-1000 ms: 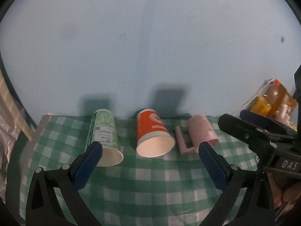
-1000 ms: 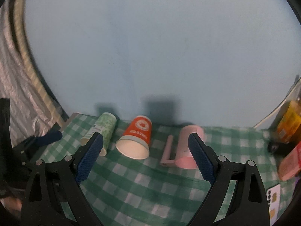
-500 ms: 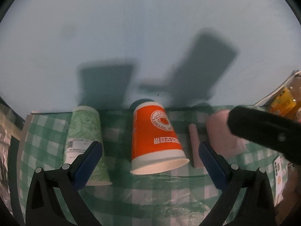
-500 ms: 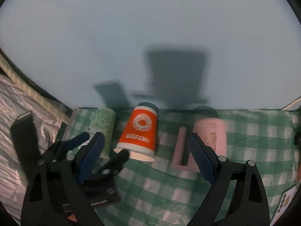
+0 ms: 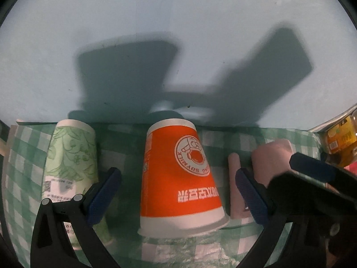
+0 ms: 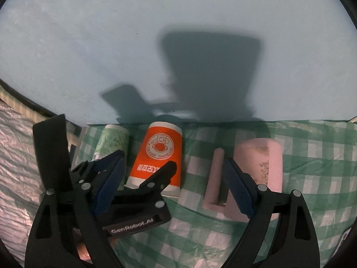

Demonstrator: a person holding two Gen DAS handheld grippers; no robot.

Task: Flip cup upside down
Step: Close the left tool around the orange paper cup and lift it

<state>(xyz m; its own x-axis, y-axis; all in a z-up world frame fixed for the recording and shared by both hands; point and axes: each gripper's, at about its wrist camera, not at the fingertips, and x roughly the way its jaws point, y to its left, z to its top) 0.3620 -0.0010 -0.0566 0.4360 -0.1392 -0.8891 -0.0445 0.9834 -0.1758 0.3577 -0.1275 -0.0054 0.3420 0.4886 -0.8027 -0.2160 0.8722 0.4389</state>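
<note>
Three cups lie on their sides on a green checked cloth (image 5: 178, 252). An orange paper cup (image 5: 178, 174) lies in the middle, mouth toward me, also in the right wrist view (image 6: 158, 156). My left gripper (image 5: 178, 198) is open, its fingers either side of the orange cup. A green paper cup (image 5: 69, 163) lies left of it. A pink mug (image 6: 258, 163) with a handle (image 6: 215, 174) lies to the right. My right gripper (image 6: 174, 189) is open, its right finger (image 6: 238, 192) in front of the mug between handle and body. Touch cannot be told.
A pale blue wall (image 5: 178, 44) stands right behind the cloth. A yellow packet (image 5: 339, 143) sits at the far right. Crinkled silver foil (image 6: 15, 167) lies to the left of the cloth. The left gripper's body (image 6: 125, 201) crosses the right wrist view.
Both grippers have moved forward and down toward the cups. The left gripper now straddles the orange cup; the right gripper has closed in on the pink mug.
</note>
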